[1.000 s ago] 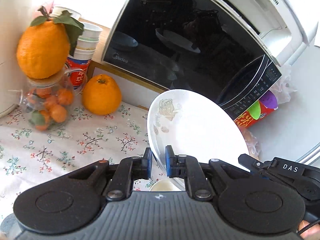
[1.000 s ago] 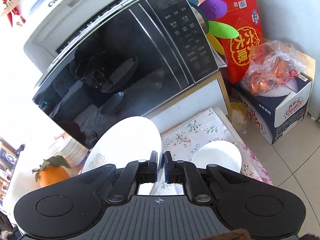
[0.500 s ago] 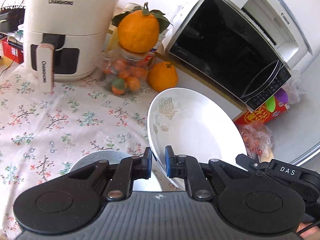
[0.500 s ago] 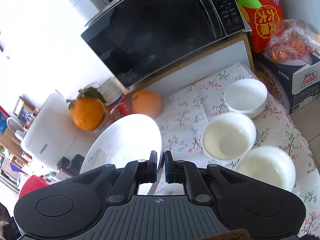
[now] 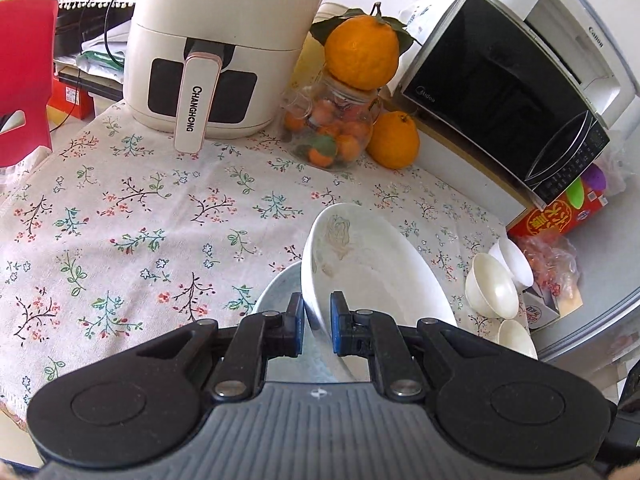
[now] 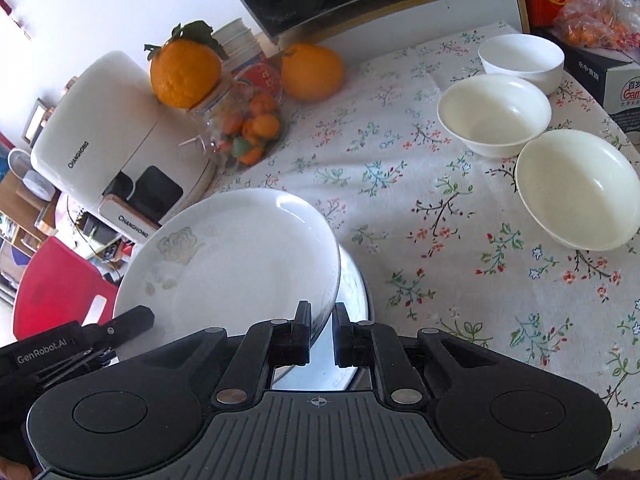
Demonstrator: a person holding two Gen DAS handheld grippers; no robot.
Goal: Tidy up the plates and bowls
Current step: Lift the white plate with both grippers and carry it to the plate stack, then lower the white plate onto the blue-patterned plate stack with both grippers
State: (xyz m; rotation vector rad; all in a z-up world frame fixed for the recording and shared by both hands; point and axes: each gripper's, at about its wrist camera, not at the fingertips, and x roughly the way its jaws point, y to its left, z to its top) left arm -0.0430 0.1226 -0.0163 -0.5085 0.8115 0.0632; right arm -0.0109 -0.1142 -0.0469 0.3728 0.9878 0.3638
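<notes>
A white plate with a faint flower print point(image 5: 372, 272) point(image 6: 236, 256) is held tilted by both grippers on opposite rims. My left gripper point(image 5: 317, 326) is shut on its rim. My right gripper point(image 6: 321, 334) is shut on the other rim. A second white plate point(image 5: 276, 292) point(image 6: 354, 300) lies flat on the flowered tablecloth just under it. Three white bowls point(image 6: 494, 114) point(image 6: 576, 188) point(image 6: 522, 60) stand on the cloth to the right; they also show in the left wrist view point(image 5: 492, 290).
A white air fryer point(image 5: 216, 52) stands at the back left. A jar of small oranges point(image 5: 334, 132) with a large orange on top and another orange point(image 5: 394, 140) are beside a black microwave point(image 5: 504, 92). A red chair point(image 6: 56, 280) is beyond the table edge.
Both grippers have lowered the tilted plate from in front of the microwave down to just above the plate on the table. The bowls have come into view.
</notes>
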